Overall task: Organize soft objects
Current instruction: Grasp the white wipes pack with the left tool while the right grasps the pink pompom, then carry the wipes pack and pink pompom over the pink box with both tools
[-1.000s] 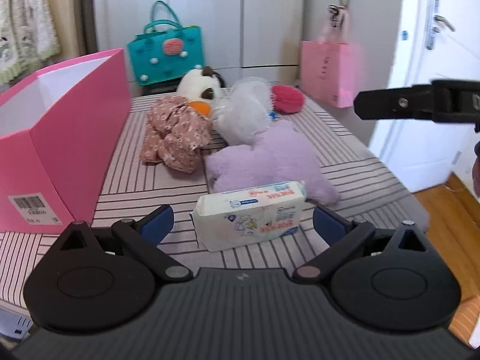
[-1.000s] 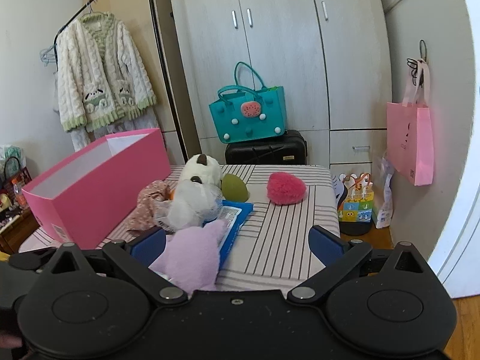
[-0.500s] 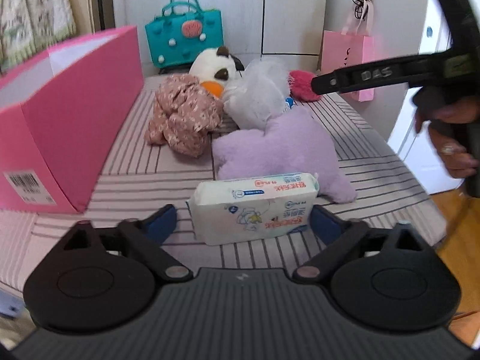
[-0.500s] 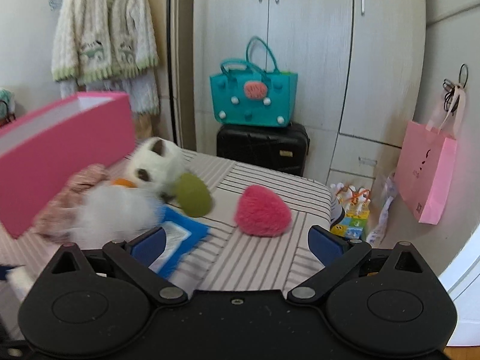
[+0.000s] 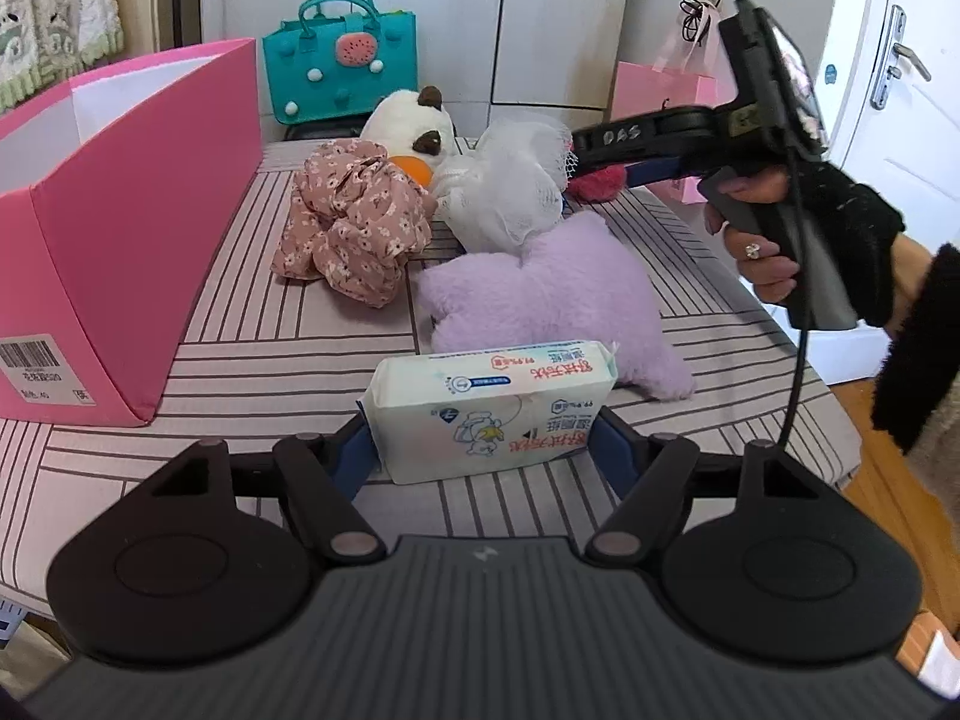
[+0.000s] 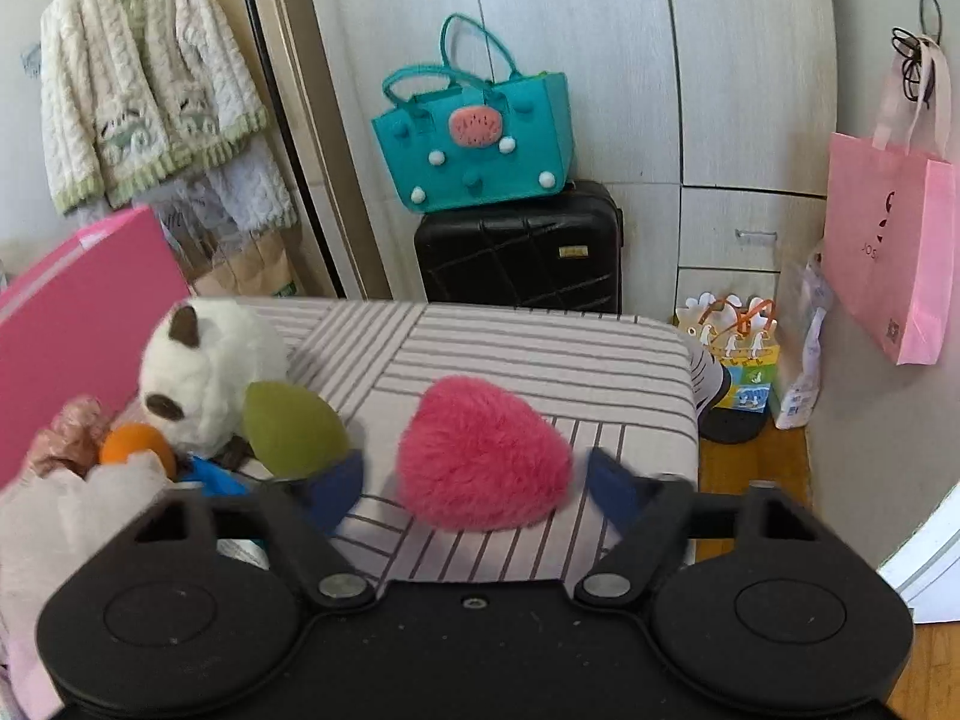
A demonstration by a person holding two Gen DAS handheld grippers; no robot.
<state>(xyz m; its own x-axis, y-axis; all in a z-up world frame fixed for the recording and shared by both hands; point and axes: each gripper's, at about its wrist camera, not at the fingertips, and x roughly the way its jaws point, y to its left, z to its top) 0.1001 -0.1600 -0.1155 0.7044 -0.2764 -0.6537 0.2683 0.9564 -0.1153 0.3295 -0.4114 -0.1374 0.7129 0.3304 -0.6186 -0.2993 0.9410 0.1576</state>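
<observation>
A white wet-wipes pack (image 5: 486,411) lies at the near edge of the striped table (image 5: 252,360). My left gripper (image 5: 483,450) is closing, its blue pads touching both ends of the pack. A fluffy pink heart plush (image 6: 480,456) lies between the blurred fingers of my right gripper (image 6: 474,489). That gripper's jaws are closing, with a small gap still on each side of the plush. In the left wrist view a person's hand (image 5: 762,246) holds the right gripper (image 5: 585,165) over the far right of the pile.
An open pink box (image 5: 120,228) stands on the left. A floral cloth (image 5: 354,222), white plush cat (image 5: 408,126), white mesh pouf (image 5: 510,192), lilac plush (image 5: 552,294) and green sponge (image 6: 291,429) crowd the middle. Beyond the table stand a teal bag (image 6: 474,138) and a black suitcase (image 6: 522,246).
My left jaws have narrowed onto the wipes pack. The right gripper has swung past the pile to the pink heart plush, dropped lower, and its fingers have drawn in around it.
</observation>
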